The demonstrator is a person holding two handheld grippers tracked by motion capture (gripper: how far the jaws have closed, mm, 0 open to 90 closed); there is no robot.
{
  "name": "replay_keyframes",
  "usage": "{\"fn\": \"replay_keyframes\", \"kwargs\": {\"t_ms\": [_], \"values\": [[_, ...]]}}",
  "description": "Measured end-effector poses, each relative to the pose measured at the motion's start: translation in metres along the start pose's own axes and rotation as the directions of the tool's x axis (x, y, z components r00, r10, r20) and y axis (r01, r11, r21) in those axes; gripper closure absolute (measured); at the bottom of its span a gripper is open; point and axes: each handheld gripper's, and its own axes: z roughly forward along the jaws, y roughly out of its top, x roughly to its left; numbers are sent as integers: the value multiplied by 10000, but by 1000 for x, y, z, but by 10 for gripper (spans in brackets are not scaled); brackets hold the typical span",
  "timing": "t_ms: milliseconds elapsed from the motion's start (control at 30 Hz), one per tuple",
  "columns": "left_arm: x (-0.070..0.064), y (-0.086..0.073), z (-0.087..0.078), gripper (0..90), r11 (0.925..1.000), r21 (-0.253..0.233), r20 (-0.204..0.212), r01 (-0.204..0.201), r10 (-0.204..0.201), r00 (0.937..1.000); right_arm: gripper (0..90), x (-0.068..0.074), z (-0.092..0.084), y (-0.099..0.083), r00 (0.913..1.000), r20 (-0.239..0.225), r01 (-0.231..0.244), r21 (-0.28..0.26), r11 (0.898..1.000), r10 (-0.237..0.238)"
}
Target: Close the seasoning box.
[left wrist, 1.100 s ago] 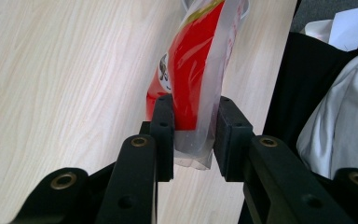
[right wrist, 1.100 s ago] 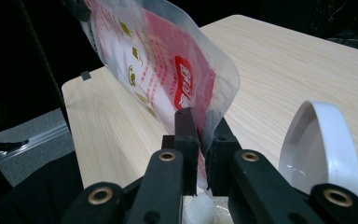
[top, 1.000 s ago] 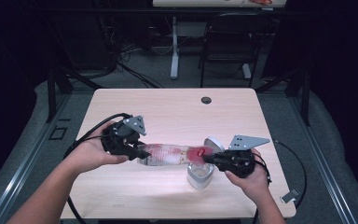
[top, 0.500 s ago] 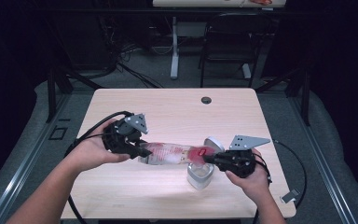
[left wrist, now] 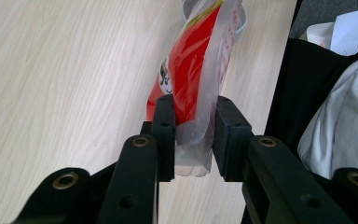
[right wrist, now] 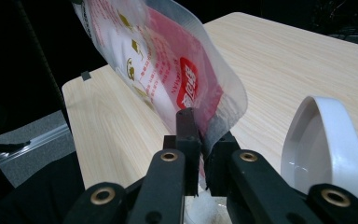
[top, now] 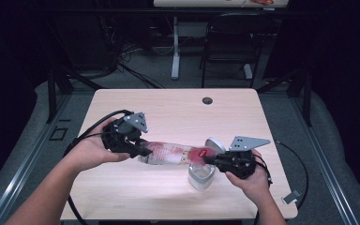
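In the high view, a red-and-clear plastic pouch stretched level across the lower middle of the frame, above the wooden table. The left gripper clasped its left end and the right gripper pinched its right end. A small clear container stood on the table just below the pouch's right end, its white lid tipped up beside the right gripper.

In the left gripper view, the two black jaws rose from the bottom centre and clamped the pouch's clear sealed edge between them; the pouch ran up toward the top centre of the frame.

In the right gripper view, the jaws stood nearly together at lower centre, nipping a corner of the pouch, which filled the upper left. The white lid stood at the lower right.
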Motion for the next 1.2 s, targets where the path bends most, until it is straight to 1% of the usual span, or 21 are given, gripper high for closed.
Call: {"fn": "replay_keyframes", "kwargs": {"t_ms": [533, 800, 1067, 1167, 1200], "values": [[0, 2, 0, 730, 9999, -100, -4, 31, -31, 10000, 864, -1, -1, -1, 10000, 36, -35, -5, 10000, 35], [0, 3, -1, 730, 10000, -68, -11, -61, 61, 10000, 864, -1, -1, -2, 10000, 37, -40, -31, 10000, 40], [0, 4, -1, 730, 9999, -104, 1, -14, 14, 10000, 864, -2, -1, -2, 10000, 44, -38, -4, 10000, 38], [0, 5, -1, 730, 10000, -65, 2, -73, 73, 10000, 864, -2, -1, -2, 10000, 31, -66, -17, 10000, 66], [0, 5, 0, 730, 9999, -129, -9, 4, -4, 10000, 864, -2, -1, -3, 10000, 7, -65, -23, 10000, 65]]}}
